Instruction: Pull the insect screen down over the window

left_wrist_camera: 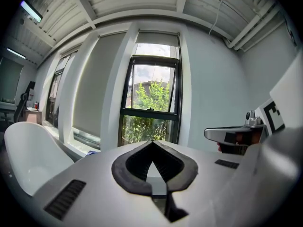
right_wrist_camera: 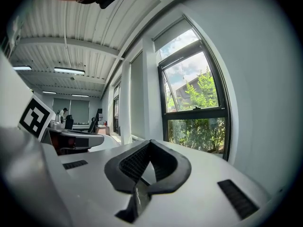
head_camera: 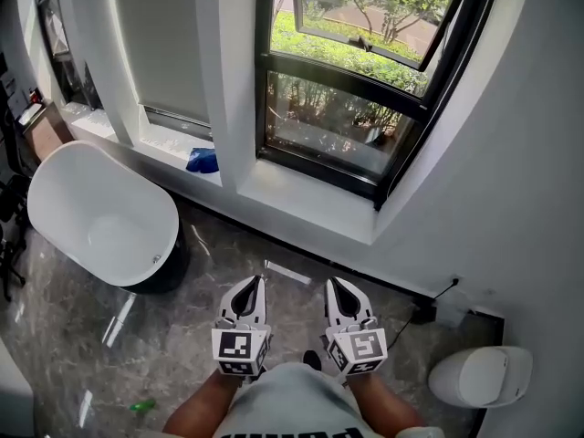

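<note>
Window (head_camera: 342, 121) long axis upright | left hand-held gripper (head_camera: 261, 283) closed | right hand-held gripper (head_camera: 330, 285) closed

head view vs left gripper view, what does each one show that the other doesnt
Only the head view shows the grey floor, a small green item lying on it, and a white rounded container by the wall.

Only the left gripper view shows the ribbed ceiling and a ceiling light.

Both show the window, the white tub, the left gripper and the right gripper. Both grippers are shut with nothing between the jaws.
</note>
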A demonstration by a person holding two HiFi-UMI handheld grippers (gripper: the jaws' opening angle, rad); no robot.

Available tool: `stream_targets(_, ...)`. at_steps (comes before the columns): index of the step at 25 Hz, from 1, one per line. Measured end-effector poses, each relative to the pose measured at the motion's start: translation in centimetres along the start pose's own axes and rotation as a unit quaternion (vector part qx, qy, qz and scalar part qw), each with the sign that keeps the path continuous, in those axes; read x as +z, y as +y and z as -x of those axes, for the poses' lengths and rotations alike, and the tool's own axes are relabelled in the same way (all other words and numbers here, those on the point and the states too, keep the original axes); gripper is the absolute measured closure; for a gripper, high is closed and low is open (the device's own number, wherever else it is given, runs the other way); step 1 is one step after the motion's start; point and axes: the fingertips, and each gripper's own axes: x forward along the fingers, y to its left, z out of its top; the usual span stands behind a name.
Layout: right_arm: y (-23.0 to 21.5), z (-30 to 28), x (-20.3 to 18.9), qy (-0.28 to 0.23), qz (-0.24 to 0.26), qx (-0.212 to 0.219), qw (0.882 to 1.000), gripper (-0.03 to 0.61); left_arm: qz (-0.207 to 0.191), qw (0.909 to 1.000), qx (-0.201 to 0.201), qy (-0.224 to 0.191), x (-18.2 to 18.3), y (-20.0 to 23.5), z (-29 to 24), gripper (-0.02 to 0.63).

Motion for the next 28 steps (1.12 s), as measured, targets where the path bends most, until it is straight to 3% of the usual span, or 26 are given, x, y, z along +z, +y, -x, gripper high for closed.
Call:
stream_targets(7, 3.2, -0.8, 1.5, -0.008, 0.018, -0.013, 1.000, 0.583, -0.009, 0.9996, -0.024, -0.015, 1.6, 2.9, 1.6, 0.604)
stream_targets(13, 4.8, -1.8, 2.0, -0.005, 0.026, -0.009, 1.000, 0.582, 0.009, 0.9996, -0.020, -0.016, 1.7, 5.3, 1.4, 0.604)
stream_targets(21, 3.0, -6.8, 1.6, -0.002, 0.011, -0.002, 1.000, 0.582, 0.002, 0.9998, -0.009, -0.015, 2.6, 7.9, -2.0, 0.604)
stream_targets(28, -1.6, -13.4, 1.0, -0.005, -0.001, 0.013, 1.000, 0.583, -0.007, 0.9999, -0.001, -0.012, 3.2, 9.1, -9.7, 0.604)
